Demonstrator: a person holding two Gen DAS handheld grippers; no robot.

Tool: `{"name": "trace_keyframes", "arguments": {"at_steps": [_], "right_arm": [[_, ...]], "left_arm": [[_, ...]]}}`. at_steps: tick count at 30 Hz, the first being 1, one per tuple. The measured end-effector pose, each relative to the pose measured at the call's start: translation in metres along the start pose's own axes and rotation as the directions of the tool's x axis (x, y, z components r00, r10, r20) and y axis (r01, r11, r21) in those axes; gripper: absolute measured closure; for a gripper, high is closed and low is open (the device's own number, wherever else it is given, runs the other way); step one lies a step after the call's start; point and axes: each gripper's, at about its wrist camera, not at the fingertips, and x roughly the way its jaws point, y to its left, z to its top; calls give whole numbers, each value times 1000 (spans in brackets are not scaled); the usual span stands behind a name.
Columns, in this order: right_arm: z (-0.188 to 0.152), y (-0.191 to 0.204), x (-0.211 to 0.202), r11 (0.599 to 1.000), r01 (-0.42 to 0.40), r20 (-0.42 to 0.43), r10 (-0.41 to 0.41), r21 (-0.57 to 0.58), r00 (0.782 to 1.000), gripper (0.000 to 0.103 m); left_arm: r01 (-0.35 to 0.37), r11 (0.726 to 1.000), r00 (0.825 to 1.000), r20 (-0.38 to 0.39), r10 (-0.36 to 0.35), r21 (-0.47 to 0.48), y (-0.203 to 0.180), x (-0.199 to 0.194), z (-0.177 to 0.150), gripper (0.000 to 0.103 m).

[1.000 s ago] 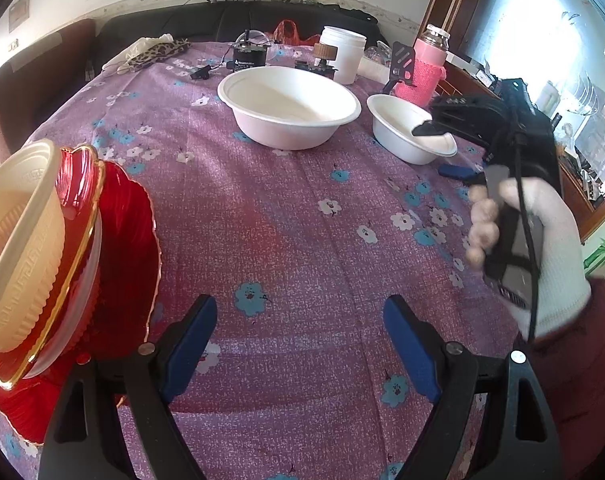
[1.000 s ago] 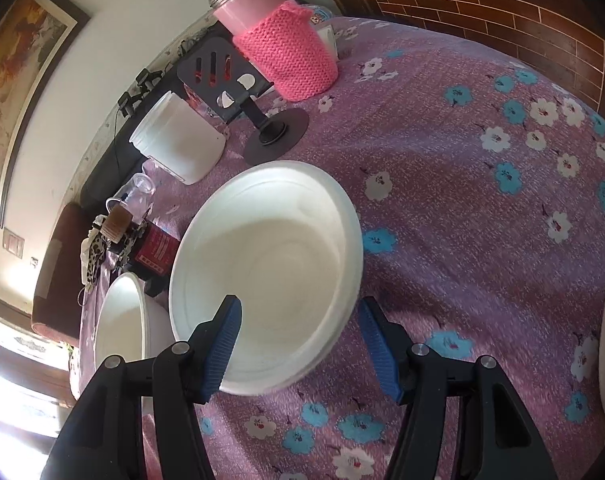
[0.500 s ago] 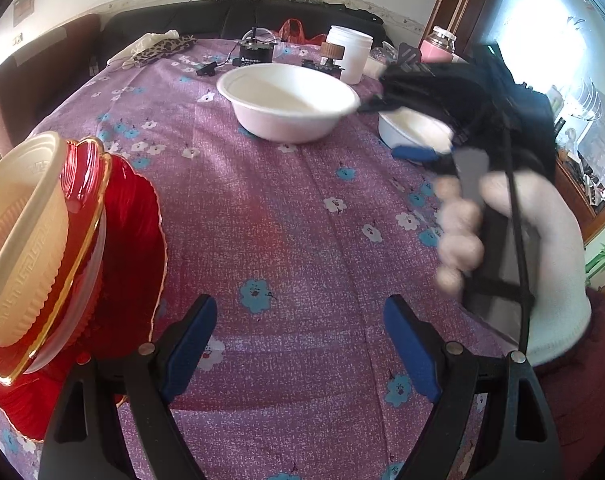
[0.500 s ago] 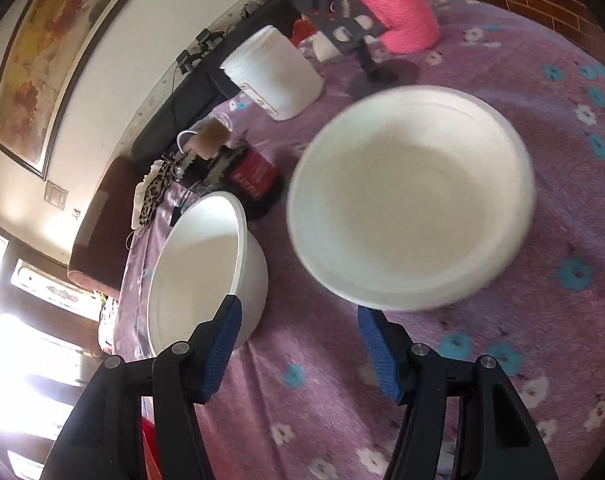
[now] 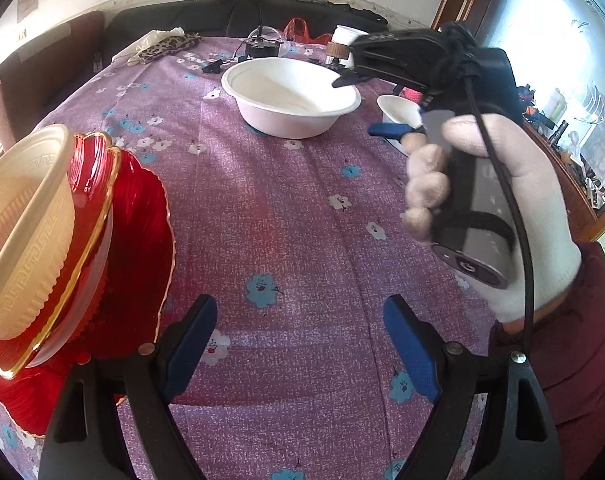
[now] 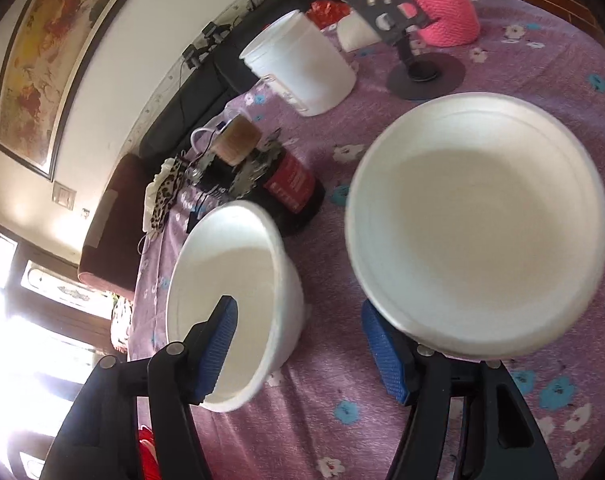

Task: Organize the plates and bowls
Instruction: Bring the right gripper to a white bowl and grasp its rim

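Larger white bowl (image 6: 238, 304) between open right gripper (image 6: 302, 352) pads, untouched.

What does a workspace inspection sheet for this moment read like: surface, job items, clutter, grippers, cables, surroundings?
Surface: round table under a purple floral cloth.
Job's things: large white bowl and small white bowl apart on the cloth; cream bowl nested in a red plate stack at the edge.
Clutter: white tub, pink knitted flask, phone stand, dark jar.
Grippers: left gripper open, empty; right gripper open, jaws just widening, nothing pinched, beside the small bowl.
Cables: black lead over the gloved hand.
Surroundings: framed painting, dark sofa.
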Motion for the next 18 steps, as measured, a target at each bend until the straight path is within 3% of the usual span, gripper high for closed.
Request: {"name": "trace_keyframes", "arguments": {"at_steps": [1, 3, 8, 12, 18], "right_arm": [[0, 3, 3, 1000, -11, -14, 11, -7, 1000, 37], [0, 8, 11, 1000, -17, -62, 16, -16, 998, 86], [-14, -1, -5, 999, -38, -95, 35, -28, 995, 95], [-32, -22, -41, 997, -44, -122, 37, -58, 992, 95], [-68, -59, -107, 994, -104, -159, 96, -38, 983, 95]], "left_arm": [[-3, 1000, 1000, -1, 3, -3, 1, 0, 0, 19], [3, 1000, 1000, -2, -3, -9, 3, -1, 1, 19], [4, 1000, 1000, 11, -3, -2, 2, -8, 0, 19], [13, 1000, 1000, 24, -13, -3, 2, -13, 1, 19], [119, 990, 993, -1, -119, -80, 7, -9, 15, 19]]}}
